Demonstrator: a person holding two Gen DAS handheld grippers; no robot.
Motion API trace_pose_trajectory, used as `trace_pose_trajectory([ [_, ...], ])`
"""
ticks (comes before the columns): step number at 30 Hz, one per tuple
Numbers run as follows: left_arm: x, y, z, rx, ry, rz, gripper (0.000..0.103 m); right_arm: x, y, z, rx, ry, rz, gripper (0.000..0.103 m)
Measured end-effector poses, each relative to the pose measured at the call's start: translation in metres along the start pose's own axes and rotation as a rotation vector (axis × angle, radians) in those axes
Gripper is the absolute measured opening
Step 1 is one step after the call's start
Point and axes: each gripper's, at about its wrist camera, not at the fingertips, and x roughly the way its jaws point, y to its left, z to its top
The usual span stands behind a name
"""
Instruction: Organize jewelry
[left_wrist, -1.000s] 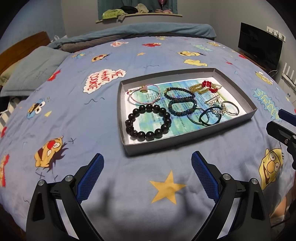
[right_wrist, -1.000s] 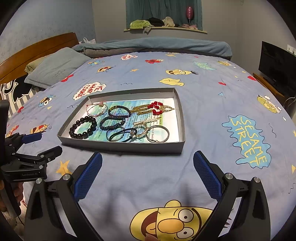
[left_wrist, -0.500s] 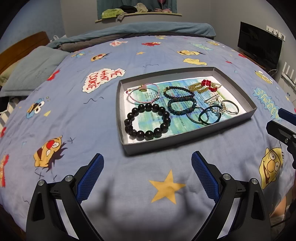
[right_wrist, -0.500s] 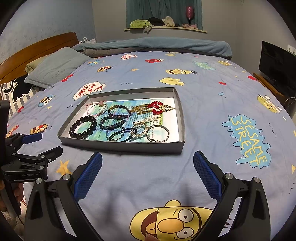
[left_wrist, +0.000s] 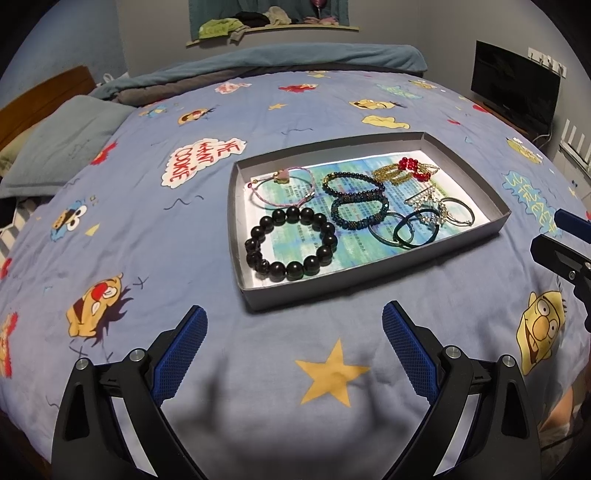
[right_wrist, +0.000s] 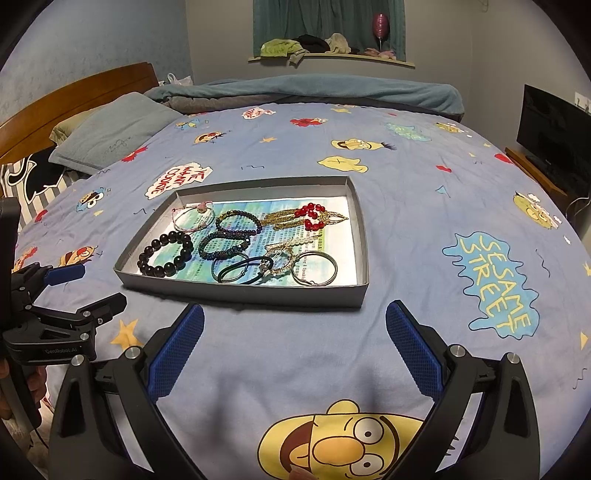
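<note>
A shallow grey tray (left_wrist: 369, 275) (right_wrist: 240, 291) lies on the bed with jewelry in it. It holds a black bead bracelet (left_wrist: 291, 243) (right_wrist: 166, 254), a pink cord bracelet (left_wrist: 282, 188), two dark beaded bracelets (left_wrist: 352, 184) (right_wrist: 225, 245), thin hoops (left_wrist: 410, 229) (right_wrist: 314, 267) and a gold and red piece (left_wrist: 406, 170) (right_wrist: 310, 218). My left gripper (left_wrist: 294, 334) is open and empty, short of the tray's near edge. My right gripper (right_wrist: 294, 334) is open and empty, also short of the tray. Each gripper shows at the edge of the other's view.
The bed has a blue cartoon-print sheet (right_wrist: 424, 206). A grey pillow (right_wrist: 110, 129) and a wooden headboard (right_wrist: 74, 92) are at the left. A folded blanket (right_wrist: 314, 88) lies at the far end. A black screen (right_wrist: 554, 125) stands at the right.
My left gripper has drifted slightly, so the tray sits a little lower and closer in its view. The right gripper and the jewelry have not moved.
</note>
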Motion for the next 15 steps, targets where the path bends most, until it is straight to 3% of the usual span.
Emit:
trace_pose_trajectory([
  [15, 0.0017, -0.0016, -0.0003, 0.008, 0.002, 0.002, 0.096, -0.0009, -0.0010, 0.0015, 0.004, 0.003, -0.001, 0.097],
])
